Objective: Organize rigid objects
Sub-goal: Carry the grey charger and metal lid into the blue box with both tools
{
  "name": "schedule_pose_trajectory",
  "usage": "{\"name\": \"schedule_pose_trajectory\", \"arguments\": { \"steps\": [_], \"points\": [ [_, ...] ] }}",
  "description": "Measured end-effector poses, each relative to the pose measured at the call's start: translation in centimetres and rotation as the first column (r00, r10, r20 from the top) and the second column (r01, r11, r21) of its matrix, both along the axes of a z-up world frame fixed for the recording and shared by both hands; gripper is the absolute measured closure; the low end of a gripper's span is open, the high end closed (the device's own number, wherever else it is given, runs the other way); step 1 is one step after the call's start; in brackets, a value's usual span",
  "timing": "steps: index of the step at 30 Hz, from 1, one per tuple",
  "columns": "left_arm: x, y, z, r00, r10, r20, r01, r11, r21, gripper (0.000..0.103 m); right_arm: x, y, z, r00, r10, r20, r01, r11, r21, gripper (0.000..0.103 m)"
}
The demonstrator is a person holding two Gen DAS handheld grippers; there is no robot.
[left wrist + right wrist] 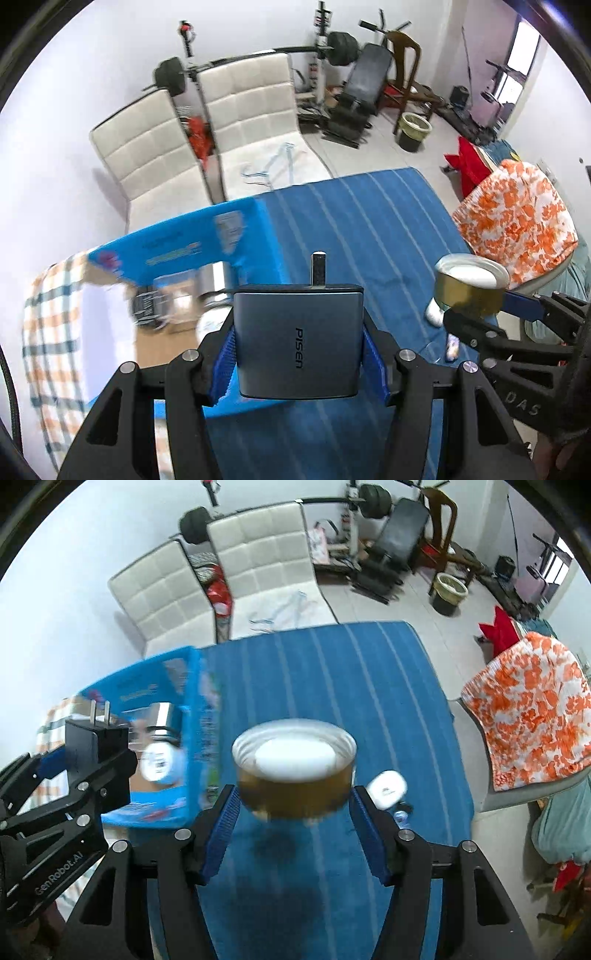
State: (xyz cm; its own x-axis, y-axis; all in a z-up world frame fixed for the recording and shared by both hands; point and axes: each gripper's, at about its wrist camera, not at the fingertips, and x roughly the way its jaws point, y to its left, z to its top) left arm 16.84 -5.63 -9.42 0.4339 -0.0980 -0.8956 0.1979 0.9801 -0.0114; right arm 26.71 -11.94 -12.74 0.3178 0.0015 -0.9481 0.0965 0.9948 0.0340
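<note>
Left gripper [299, 363]: both blue pads clamp the sides of a grey charger [298, 339] marked PISEN, held at lower centre of the left wrist view with its prongs pointing away from the camera. In the right wrist view the same charger [96, 734] appears at left centre, raised beside the box.

Right gripper [295, 812]: fingers set fairly wide around a round tin [294, 768], gold-sided, with a white object inside. The pads sit at the tin's two sides; the frame is blurred there, so firm contact cannot be confirmed. In the left wrist view the tin [471, 288] shows at right centre, raised above the cloth.

Blue striped cloth [332, 672] covers the table. A blue box [162, 716] stands open at left centre of the right wrist view, holding a shiny metal item [162, 716] and a white-capped round item [159, 766]; details are blurred. A white oval object [388, 788] lies on the cloth just right of the tin.

Two pale padded chairs [258, 565] stand at upper centre. An orange-patterned fabric [532, 709] lies at the right edge.
</note>
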Motion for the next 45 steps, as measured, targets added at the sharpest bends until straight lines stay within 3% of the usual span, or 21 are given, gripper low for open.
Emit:
{"name": "schedule_pose_trajectory", "arguments": {
  "steps": [1,4,6,8,12,14,16,17,23,26,30,34,36,37,45],
  "points": [
    [-0.5,0.7,0.3,1.000,0.010,0.004,-0.010,1.000,0.002,0.047,-0.3,1.1,0.5,1.000,0.011,-0.003,-0.011,1.000,0.003,0.100],
    [-2.1,3.7,1.2,0.998,0.053,0.016,-0.053,0.999,0.001,0.047,-1.0,4.5,1.3,0.999,0.051,0.007,-0.050,0.998,-0.042,0.100],
    [-2.7,5.2,1.2,0.996,0.085,0.013,-0.085,0.996,-0.013,0.047,-1.1,5.4,-0.1,0.998,0.065,-0.017,-0.064,0.997,0.043,0.100],
    [-3.3,7.0,0.3,0.991,0.133,-0.003,-0.133,0.991,-0.004,0.047,-1.5,4.2,-2.2,0.997,0.015,-0.076,-0.003,0.989,0.149,0.100],
    [-4.0,10.0,-2.4,0.976,0.202,-0.081,-0.204,0.979,-0.019,0.047,-2.4,0.6,-6.7,0.987,-0.038,-0.159,0.072,0.974,0.213,0.099],
    [-4.0,10.6,-3.4,0.970,0.221,-0.105,-0.225,0.974,-0.033,0.047,-1.6,-1.2,-8.4,0.980,-0.086,-0.182,0.132,0.956,0.261,0.089],
    [-4.1,11.0,-4.0,0.965,0.237,-0.112,-0.242,0.970,-0.036,0.047,-0.3,-3.1,-9.4,0.972,-0.154,-0.176,0.198,0.941,0.273,0.039],
    [-3.8,11.1,-4.3,0.962,0.245,-0.121,-0.252,0.966,-0.053,0.047,0.7,-3.7,-9.9,0.971,-0.174,-0.162,0.215,0.934,0.286,0.022],
    [-0.5,10.2,-4.9,0.954,0.274,-0.125,-0.287,0.953,-0.101,0.047,9.0,-3.2,-14.4,0.971,-0.164,-0.172,0.192,0.968,0.161,0.020],
    [2.3,8.8,-5.5,0.953,0.277,-0.120,-0.291,0.950,-0.117,0.047,12.4,-4.2,-16.7,0.964,-0.213,-0.162,0.229,0.969,0.088,0.020],
    [6.3,7.0,-6.7,0.953,0.278,-0.121,-0.291,0.949,-0.119,0.047,15.8,-5.9,-19.6,0.950,-0.238,-0.202,0.255,0.965,0.065,0.020],
    [9.3,5.9,-8.5,0.951,0.274,-0.142,-0.290,0.951,-0.111,0.047,17.9,-6.2,-23.0,0.932,-0.207,-0.297,0.234,0.970,0.060,0.018],
    [10.0,5.3,-9.2,0.953,0.263,-0.152,-0.280,0.955,-0.101,0.047,18.5,-6.1,-22.9,0.947,-0.185,-0.262,0.198,0.980,0.022,0.024],
    [10.1,5.1,-9.5,0.953,0.260,-0.155,-0.276,0.957,-0.092,0.047,18.8,-5.9,-23.0,0.950,-0.184,-0.251,0.187,0.982,-0.013,0.033],
    [10.3,4.1,-11.1,0.949,0.239,-0.206,-0.261,0.962,-0.082,0.047,19.0,-3.5,-23.0,0.960,-0.151,-0.237,0.132,0.987,-0.094,0.035]
  ]
}}
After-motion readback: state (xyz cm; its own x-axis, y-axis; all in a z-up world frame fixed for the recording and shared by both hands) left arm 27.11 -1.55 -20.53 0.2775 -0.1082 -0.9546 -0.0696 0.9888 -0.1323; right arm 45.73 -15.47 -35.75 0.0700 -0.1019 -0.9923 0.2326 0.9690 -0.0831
